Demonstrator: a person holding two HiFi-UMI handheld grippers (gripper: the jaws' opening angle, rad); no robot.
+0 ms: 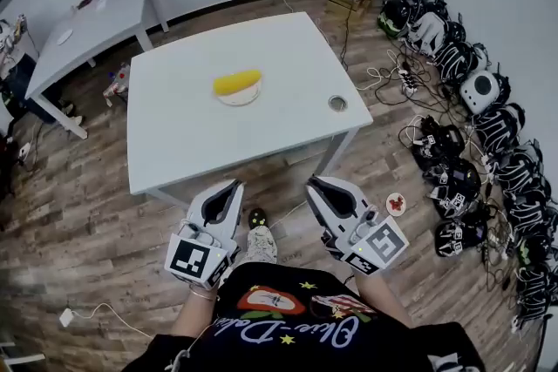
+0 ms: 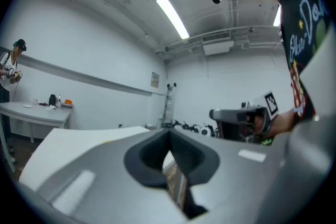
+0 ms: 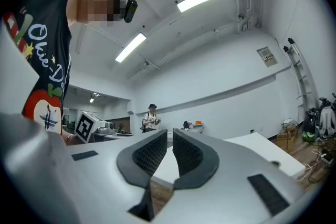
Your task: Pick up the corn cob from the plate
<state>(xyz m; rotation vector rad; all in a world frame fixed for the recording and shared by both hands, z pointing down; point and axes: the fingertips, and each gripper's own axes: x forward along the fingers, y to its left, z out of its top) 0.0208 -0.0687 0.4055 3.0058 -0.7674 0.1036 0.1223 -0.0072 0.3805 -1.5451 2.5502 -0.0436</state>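
A yellow corn cob lies on a small pale plate near the middle of the white table. Both grippers hang off the table's near edge, well short of the plate. My left gripper has its jaws together and holds nothing; the left gripper view shows the tips meeting. My right gripper is shut too, with only a hairline slit between its ribbed pads and nothing in it. Neither gripper view shows the corn.
A round metal grommet sits in the table near its right edge. Many black-and-white headsets and cables line the floor on the right. A second grey table stands at the back left. A person stands far off.
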